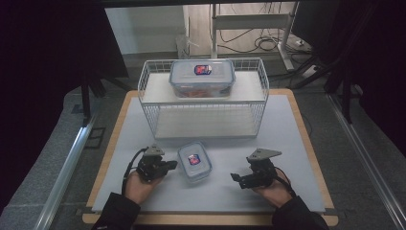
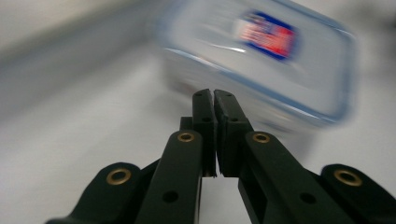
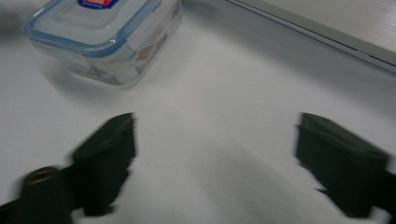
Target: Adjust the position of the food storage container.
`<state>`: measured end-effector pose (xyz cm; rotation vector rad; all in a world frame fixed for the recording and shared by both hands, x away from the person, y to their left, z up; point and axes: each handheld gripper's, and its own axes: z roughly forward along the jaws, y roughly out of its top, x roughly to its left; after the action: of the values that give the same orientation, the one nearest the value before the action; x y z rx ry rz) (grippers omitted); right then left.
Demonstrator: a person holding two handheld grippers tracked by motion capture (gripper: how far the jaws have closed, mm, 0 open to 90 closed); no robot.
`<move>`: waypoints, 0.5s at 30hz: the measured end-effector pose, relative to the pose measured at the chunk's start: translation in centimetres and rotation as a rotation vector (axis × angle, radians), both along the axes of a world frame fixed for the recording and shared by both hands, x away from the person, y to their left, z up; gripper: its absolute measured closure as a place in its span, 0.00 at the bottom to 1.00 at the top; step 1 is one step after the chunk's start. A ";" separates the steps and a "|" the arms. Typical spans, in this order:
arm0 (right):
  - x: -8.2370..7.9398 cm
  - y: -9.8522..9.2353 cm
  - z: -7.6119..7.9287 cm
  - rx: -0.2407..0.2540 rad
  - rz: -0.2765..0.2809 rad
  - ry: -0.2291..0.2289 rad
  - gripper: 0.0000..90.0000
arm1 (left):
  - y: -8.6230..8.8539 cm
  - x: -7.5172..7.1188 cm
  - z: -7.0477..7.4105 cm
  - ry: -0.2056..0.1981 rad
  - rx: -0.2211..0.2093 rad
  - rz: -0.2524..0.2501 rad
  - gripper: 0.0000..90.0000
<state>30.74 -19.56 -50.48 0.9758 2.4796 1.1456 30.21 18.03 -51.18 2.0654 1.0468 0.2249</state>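
A small clear container with a blue-rimmed lid and a red-and-blue label (image 1: 194, 162) lies on the pale mat near the front, between my two grippers. My left gripper (image 1: 173, 165) is just left of it, jaws pointing at its side. In the left gripper view the jaws (image 2: 214, 93) stand pressed together with nothing between them, and the container (image 2: 261, 60) is blurred right behind their tips. My right gripper (image 1: 234, 178) sits to the container's right, a gap away. Its jaws (image 3: 217, 126) are wide apart over bare mat, and the container (image 3: 102, 37) lies ahead at upper left.
A white wire basket rack (image 1: 203, 120) stands at the back of the mat, and a larger clear container with the same label (image 1: 202, 77) rests on its upper shelf. The grey mat (image 1: 287, 143) lies on a wooden board. The rack's lower shelf edge (image 3: 327, 28) crosses the right gripper view.
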 end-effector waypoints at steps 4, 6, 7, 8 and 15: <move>-0.3 0.1 0.6 -0.021 0.020 0.009 0.56 | 0.8 2.4 -0.4 -0.017 0.008 0.060 0.99; -0.4 0.2 0.6 -0.041 0.042 0.009 0.69 | 0.3 3.8 -0.8 -0.020 0.008 0.052 0.99; -0.5 0.2 0.6 -0.044 0.050 0.012 0.73 | -0.1 4.4 -0.9 -0.022 0.007 0.045 0.99; -0.5 0.2 0.7 -0.049 0.055 0.010 0.77 | -0.5 4.9 -1.1 -0.022 0.009 0.027 0.99; -1.2 0.9 1.0 -0.053 0.099 0.021 0.90 | -1.4 6.0 -1.7 -0.008 0.008 0.003 1.00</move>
<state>29.57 -18.67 -49.49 0.8637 2.5878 1.0969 36.18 16.67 -52.87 2.0689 1.0458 0.2392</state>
